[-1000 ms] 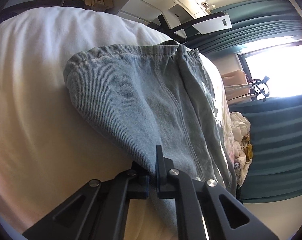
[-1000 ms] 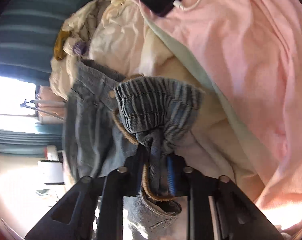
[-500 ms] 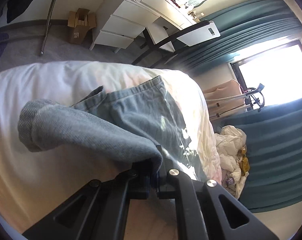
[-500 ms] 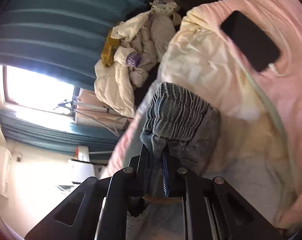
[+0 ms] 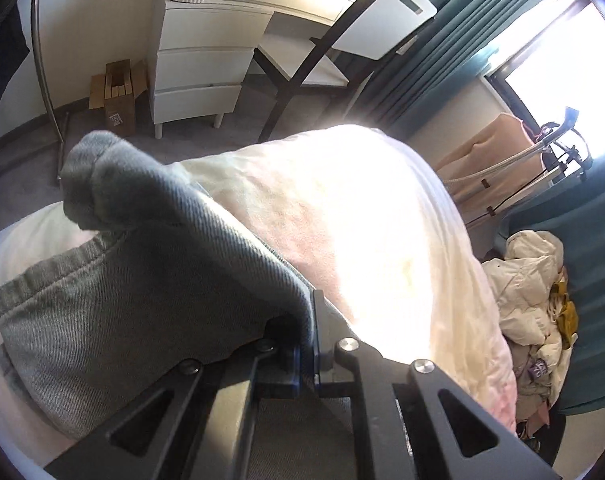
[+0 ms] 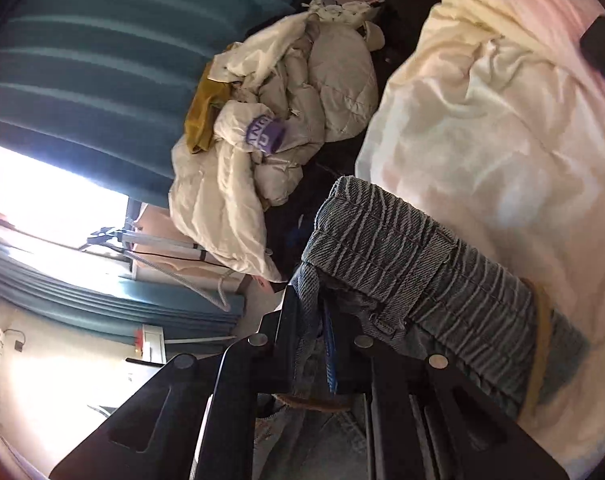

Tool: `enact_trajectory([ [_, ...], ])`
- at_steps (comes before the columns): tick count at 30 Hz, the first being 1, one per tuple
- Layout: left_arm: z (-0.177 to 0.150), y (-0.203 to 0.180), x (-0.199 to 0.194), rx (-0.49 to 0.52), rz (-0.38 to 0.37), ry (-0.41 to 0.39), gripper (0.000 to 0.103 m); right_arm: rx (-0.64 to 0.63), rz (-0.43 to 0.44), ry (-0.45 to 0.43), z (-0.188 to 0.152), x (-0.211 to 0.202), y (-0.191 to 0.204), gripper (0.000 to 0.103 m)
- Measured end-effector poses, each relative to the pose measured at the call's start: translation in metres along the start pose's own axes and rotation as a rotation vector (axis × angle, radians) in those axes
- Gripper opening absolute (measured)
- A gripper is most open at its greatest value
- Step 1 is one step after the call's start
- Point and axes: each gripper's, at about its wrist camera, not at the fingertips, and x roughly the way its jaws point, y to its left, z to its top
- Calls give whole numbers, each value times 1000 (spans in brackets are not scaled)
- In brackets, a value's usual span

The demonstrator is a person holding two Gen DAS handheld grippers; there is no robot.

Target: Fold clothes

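While both tongs grip jeans (image 5: 142, 288) above bed (image 5: 382, 240), I judge step is carrying fold over. Left tongs (image 5: 308, 344) clenched on leg fabric; right tongs (image 6: 322, 320) clenched on waistband (image 6: 402, 256). Keep both grips level, fabric taut between them, lower onto duvet together. Avoid dragging toward clothes pile (image 6: 270, 128) beside bed. Release only once edges lie matched.

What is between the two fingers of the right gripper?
In the right wrist view, a fold of the jeans, at the waistband, sits pinched between the right gripper fingers.
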Motion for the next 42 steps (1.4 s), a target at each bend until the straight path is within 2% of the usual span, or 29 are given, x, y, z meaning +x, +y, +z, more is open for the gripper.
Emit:
enact_trajectory([
  [3, -3, 6, 24, -1, 5, -1, 4, -42, -25, 9, 1, 29, -6, 10],
  [7, -4, 12, 16, 8, -37, -26, 6, -117, -36, -4, -1, 39, -4, 10],
  [10, -8, 16, -13, 21, -89, -92, 19, -140, -11, -1, -3, 35, -3, 13],
  [12, -16, 18, -39, 42, -108, -155, 44, -163, 19, 7, -6, 28, -2, 21],
  [13, -21, 20, -52, 47, -119, -172, 49, -194, 25, 17, -8, 24, 1, 24],
  [16, -37, 38, -85, 0, -186, -178, 55, -274, 40, 34, -17, 3, 8, 32],
  [17, -43, 47, -94, -30, -202, -176, 59, -294, 48, 41, -21, -5, 10, 40],
  [20, -63, 75, -108, -102, -224, -128, 60, -346, 65, 44, -36, -31, 8, 60],
  [22, -84, 92, -109, -157, -209, -89, 60, -356, 73, 45, -45, -48, 1, 66],
  [24, -104, 109, -108, -214, -198, -50, 60, -334, 73, 40, -53, -63, -12, 77],
  [27, -126, 137, -98, -307, -229, 8, 59, -238, 64, 41, -61, -79, -42, 77],
  [31, -143, 149, -79, -375, -255, 47, 59, -99, 60, 64, -66, -80, -82, 77],
  [34, -146, 149, -72, -395, -280, 14, 60, -39, 48, 74, -66, -68, -102, 77],
  [37, -142, 142, -63, -390, -284, -16, 59, -40, 47, 75, -61, -52, -109, 77],
  [40, -133, 136, -55, -372, -262, -27, 51, -10, 53, 85, -61, -35, -117, 77],
  [42, -124, 129, -50, -334, -227, -24, 36, -11, 71, 78, -59, -25, -119, 77],
])
